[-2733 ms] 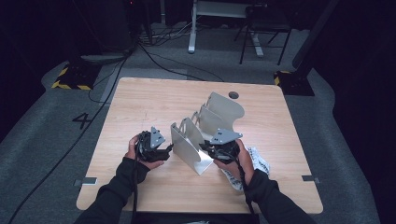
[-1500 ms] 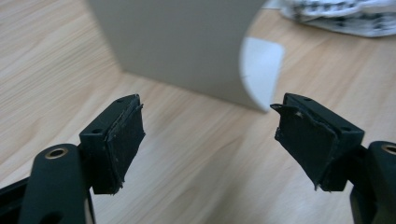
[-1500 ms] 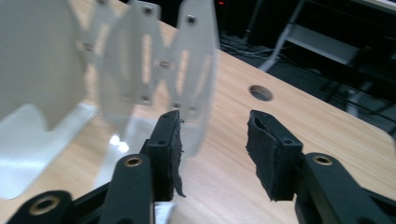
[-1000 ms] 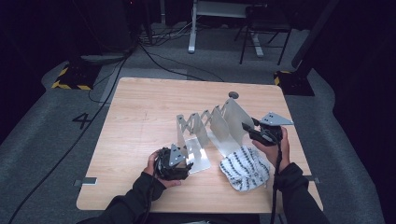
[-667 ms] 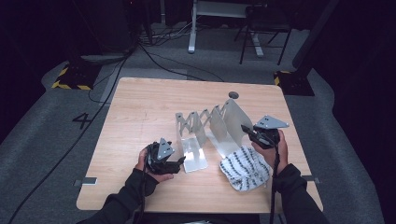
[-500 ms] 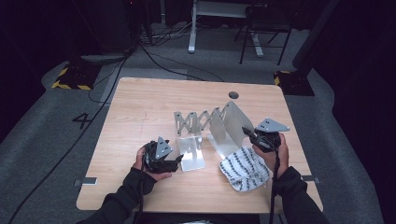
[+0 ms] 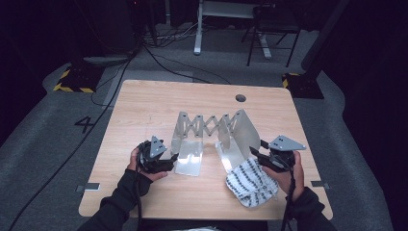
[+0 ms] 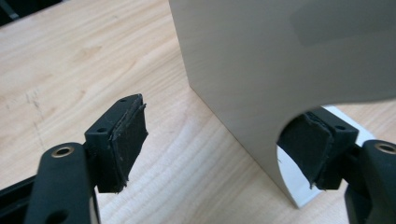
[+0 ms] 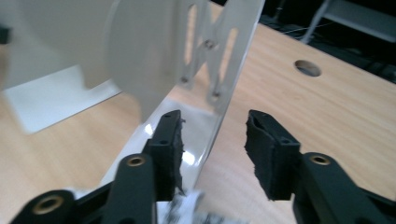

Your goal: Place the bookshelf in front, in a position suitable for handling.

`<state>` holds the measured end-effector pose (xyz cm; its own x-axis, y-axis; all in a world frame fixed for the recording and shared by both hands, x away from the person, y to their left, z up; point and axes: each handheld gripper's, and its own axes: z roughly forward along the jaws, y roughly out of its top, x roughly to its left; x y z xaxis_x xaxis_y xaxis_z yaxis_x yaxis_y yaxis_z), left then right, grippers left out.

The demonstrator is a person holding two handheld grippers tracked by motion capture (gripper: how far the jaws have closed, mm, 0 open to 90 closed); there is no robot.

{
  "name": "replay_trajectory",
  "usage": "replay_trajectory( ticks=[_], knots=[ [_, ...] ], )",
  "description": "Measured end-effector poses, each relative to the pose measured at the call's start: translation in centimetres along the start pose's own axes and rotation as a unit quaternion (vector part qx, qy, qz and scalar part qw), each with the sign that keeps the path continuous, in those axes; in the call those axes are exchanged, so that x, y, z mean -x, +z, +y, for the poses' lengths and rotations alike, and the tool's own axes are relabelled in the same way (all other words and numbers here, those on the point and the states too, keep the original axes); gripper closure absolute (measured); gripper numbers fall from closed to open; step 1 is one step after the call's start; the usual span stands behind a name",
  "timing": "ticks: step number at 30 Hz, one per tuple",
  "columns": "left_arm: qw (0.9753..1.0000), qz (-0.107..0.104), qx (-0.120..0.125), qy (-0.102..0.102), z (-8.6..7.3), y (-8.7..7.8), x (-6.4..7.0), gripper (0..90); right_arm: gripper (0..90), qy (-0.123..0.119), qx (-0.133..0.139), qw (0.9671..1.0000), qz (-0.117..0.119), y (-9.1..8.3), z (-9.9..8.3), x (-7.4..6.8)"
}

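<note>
Wood surface (image 7: 144,110), dark room. Both claws spread: left claw (image 8: 224,140) straddling rack (image 7: 211,137) end plate, right claw (image 9: 212,140) likewise. Pinch plates squarely, pull evenly.

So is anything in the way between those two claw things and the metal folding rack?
Nothing visible. The left gripper has its open fingers astride the rack's left end plate, and the right gripper likewise at the right one. The striped cloth lies beside it.

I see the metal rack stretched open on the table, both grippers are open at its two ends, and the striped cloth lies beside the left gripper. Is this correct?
Not quite: the striped cloth lies by the right gripper, not the left gripper, as the high view shows. The rest holds: the metal rack stands stretched open on the table, with both grippers open at its ends.
</note>
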<state>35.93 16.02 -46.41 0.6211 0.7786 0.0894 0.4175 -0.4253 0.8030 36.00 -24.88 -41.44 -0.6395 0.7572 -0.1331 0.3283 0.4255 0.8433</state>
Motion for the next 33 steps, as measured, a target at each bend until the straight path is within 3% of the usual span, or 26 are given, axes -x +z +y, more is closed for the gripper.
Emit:
replay_trajectory(
  ticks=[3, 5, 7, 9, 11, 15, 17, 18, 22, 23, 26, 33],
  knots=[
    [0.9994, -0.031, -0.008, -0.010, -0.7, -0.2, 0.5, 25.5, 47.9, -0.005, -0.006, 0.9998, 0.019, -1.6, -1.3, -0.5],
    [0.9988, -0.041, -0.023, -0.010, -1.1, 0.0, 1.2, 25.4, 44.7, -0.024, -0.010, 0.9991, 0.033, -2.3, -2.3, -1.2],
    [0.9982, -0.050, -0.032, -0.008, -1.2, 0.4, 1.9, 25.1, 41.2, -0.039, -0.024, 0.9969, 0.064, -2.6, -3.4, -1.9],
    [0.9974, -0.061, -0.036, -0.013, -1.3, 0.9, 2.3, 24.9, 38.4, -0.047, -0.037, 0.9950, 0.080, -2.6, -4.4, -2.5],
    [0.9973, -0.058, -0.043, -0.014, -1.3, 1.5, 2.6, 24.8, 33.5, -0.051, -0.050, 0.9923, 0.101, -2.5, -5.2, -2.9],
    [0.9971, -0.059, -0.039, -0.030, -1.2, 2.2, 2.5, 25.7, 26.5, -0.058, -0.079, 0.9896, 0.106, -1.7, -6.2, -3.4],
    [0.9968, -0.055, -0.032, -0.048, -1.2, 2.6, 2.1, 27.6, 25.8, -0.063, -0.095, 0.9873, 0.111, -0.9, -6.6, -3.6],
    [0.9975, -0.046, -0.032, -0.043, -1.2, 2.6, 1.9, 28.4, 24.9, -0.065, -0.101, 0.9862, 0.115, -0.5, -6.8, -3.7],
    [0.9971, -0.034, -0.027, -0.062, -1.2, 2.7, 1.1, 30.9, 21.9, -0.064, -0.121, 0.9819, 0.131, 0.5, -7.3, -4.0],
    [0.9974, -0.025, -0.023, -0.063, -1.2, 2.6, 0.9, 32.0, 20.8, -0.063, -0.130, 0.9802, 0.136, 0.7, -7.4, -4.0],
    [0.9976, -0.027, -0.017, -0.062, -1.1, 2.4, 0.4, 33.9, 17.1, -0.047, -0.140, 0.9772, 0.152, 1.4, -7.8, -3.9],
    [0.9976, -0.048, -0.015, -0.048, -1.0, 2.9, 0.3, 46.2, 15.4, -0.052, -0.139, 0.9760, 0.160, 2.0, -7.7, -4.2]
  ],
)
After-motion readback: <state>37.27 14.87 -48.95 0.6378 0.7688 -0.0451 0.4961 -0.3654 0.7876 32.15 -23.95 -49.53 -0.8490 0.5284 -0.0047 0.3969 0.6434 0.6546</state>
